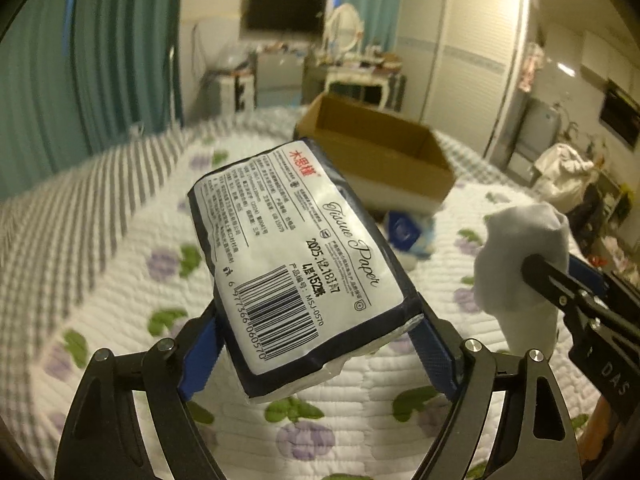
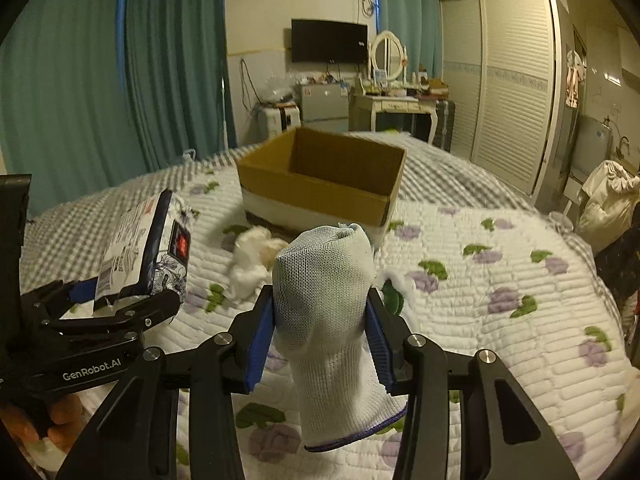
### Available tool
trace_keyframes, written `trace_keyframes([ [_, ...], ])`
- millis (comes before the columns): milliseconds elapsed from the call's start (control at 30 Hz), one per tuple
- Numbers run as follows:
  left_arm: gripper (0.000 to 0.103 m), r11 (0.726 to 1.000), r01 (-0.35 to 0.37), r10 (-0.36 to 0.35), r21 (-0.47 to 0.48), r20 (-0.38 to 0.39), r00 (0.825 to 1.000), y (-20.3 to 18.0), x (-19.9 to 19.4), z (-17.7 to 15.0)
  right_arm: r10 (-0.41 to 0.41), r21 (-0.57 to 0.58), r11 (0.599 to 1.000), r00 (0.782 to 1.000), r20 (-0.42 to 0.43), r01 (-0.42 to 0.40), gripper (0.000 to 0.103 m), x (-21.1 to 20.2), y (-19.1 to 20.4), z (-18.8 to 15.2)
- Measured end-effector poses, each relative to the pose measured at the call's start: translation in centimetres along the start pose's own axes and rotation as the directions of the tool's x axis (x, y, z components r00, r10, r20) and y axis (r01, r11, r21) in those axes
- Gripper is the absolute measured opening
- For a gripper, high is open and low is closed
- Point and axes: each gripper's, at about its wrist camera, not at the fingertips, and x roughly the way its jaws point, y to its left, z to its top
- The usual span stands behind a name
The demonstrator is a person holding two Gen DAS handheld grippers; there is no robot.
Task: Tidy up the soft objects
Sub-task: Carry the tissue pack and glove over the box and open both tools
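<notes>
- Left gripper [image 1: 316, 344] clamped on tissue pack [image 1: 298, 264], held above quilt [image 1: 120, 264], label and barcode up.
- Right gripper [image 2: 320, 336] clamped on white sock [image 2: 328, 320], cuff hanging down.
- Open cardboard box [image 2: 320, 184] at 12 o'clock on quilt; fluffy white item [image 2: 252, 260] at 11.

The tissue pack [image 1: 304, 264] hides part of a blurred blue-and-white item [image 1: 406, 234] near the cardboard box [image 1: 384, 160]. The sock [image 2: 332, 320] covers the box's near right corner.
</notes>
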Motion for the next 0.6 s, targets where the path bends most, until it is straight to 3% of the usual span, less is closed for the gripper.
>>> trace_keyframes([
  [133, 0.085, 0.997, -0.006, 0.001, 0.075, 0.069, 0.998, -1.0, -2.1, 2.8, 0.012, -0.007, 1.000, 0.999, 0.047, -0.012, 0.043, -2.2, -0.4, 2.8],
  [300, 0.085, 0.988, 0.000, -0.020, 0.152, 0.129, 0.991, -1.7, -1.9, 7.2, 0.023, -0.080, 0.997, 0.996, 0.091, -0.015, 0.043, -2.6, -0.6, 8.4],
  [467, 0.085, 0.979, -0.019, -0.014, 0.205, 0.156, 0.988, -2.5, 1.9, 12.3, 0.034, -0.136, 0.991, 0.993, 0.109, -0.019, 0.043, 0.4, -0.6, 14.2],
  [600, 0.085, 0.972, -0.031, -0.004, 0.233, 0.150, 0.989, -3.2, 6.7, 15.7, 0.030, -0.110, 0.994, 0.994, 0.104, -0.019, 0.043, 5.1, -1.6, 18.1],
])
